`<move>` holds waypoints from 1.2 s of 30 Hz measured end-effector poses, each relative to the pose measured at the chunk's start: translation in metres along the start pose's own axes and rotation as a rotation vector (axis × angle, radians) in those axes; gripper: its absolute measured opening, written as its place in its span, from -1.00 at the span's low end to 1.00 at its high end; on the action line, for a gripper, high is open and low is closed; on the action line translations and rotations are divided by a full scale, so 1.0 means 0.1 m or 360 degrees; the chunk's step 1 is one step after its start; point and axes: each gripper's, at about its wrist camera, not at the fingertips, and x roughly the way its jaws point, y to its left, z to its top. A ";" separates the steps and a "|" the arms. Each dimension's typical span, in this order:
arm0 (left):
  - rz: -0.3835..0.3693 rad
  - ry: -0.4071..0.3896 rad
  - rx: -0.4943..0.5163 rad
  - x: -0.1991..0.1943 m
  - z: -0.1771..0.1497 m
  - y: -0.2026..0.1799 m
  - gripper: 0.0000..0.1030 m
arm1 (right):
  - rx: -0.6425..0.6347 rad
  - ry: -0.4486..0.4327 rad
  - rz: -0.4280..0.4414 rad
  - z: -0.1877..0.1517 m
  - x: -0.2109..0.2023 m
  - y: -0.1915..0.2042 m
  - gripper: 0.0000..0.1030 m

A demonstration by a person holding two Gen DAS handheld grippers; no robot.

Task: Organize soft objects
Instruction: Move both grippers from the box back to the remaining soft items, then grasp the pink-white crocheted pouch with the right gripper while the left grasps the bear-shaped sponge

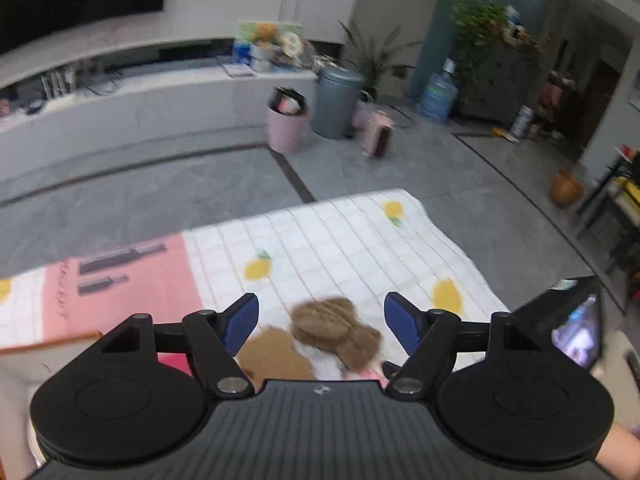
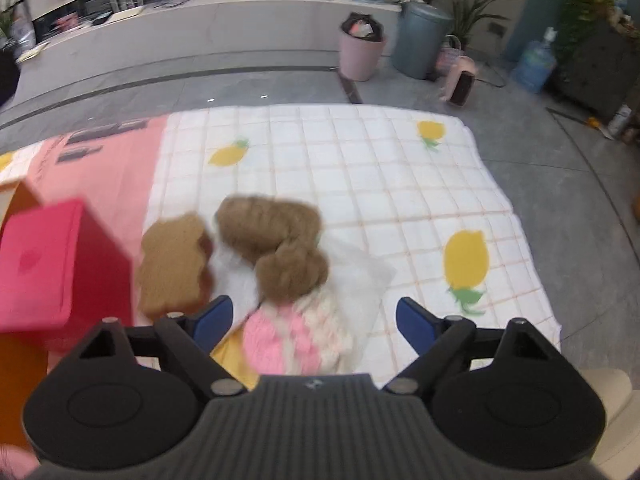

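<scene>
Hovering open, both tools (image 1: 321, 322) (image 2: 315, 322) face brown plush toy (image 2: 276, 248).

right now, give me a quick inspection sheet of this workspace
surface: white quilted checked blanket with yellow pineapple prints, spread flat on a grey tiled floor.
job's things: flat brown bear-shaped plush beside a fluffy brown plush toy; a pink and cream knitted piece lies just below them on a crumpled white cloth.
clutter: red box at the blanket's left; pink printed sheet behind it.
grippers: left gripper open, empty, above the plush toys; right gripper open, empty, over the knitted piece.
cables: nothing seen on the blanket.
surroundings: pink waste bin, grey lidded bin, blue water bottle, potted plants, long white counter.
</scene>
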 end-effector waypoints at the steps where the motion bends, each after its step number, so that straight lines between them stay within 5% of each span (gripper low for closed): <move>1: 0.0003 -0.0021 -0.0038 0.02 -0.01 0.01 0.64 | 0.0009 -0.0005 0.0002 0.05 0.02 0.03 0.80; 3: -0.0054 -0.0059 -0.0085 0.04 -0.09 0.05 0.65 | 0.0069 0.0006 0.0002 0.08 0.13 0.09 0.86; 7: -0.0039 -0.0100 0.0071 0.09 -0.18 -0.03 0.67 | 0.0281 0.0073 0.0030 0.04 0.51 0.15 0.85; 12: -0.0041 -0.0135 -0.0069 0.10 -0.40 0.03 0.67 | 0.0129 0.0110 -0.0049 -0.14 0.74 0.19 0.73; 14: -0.0041 -0.0148 -0.0079 0.11 -0.46 0.02 0.67 | 0.0103 -0.0043 -0.0045 -0.16 0.66 0.13 0.85; 18: 0.0023 -0.0047 -0.0053 0.29 -0.51 -0.01 0.67 | 0.0062 0.0065 0.0062 -0.24 0.90 0.05 0.88; 22: 0.0055 -0.0039 -0.0053 0.41 -0.62 -0.01 0.67 | 0.0059 0.0144 0.0014 -0.34 1.26 -0.01 0.79; 28: 0.0073 0.0007 -0.0032 0.58 -0.73 -0.01 0.67 | 0.0171 0.0212 0.0234 -0.33 1.42 -0.10 0.78; 31: 0.0071 0.0007 -0.0040 0.64 -0.76 -0.04 0.67 | 0.0176 0.0261 0.0184 -0.38 1.50 -0.06 0.75; 36: 0.0050 0.0047 -0.0080 0.78 -0.82 -0.04 0.67 | 0.0188 0.0303 0.0242 -0.42 1.42 -0.17 0.49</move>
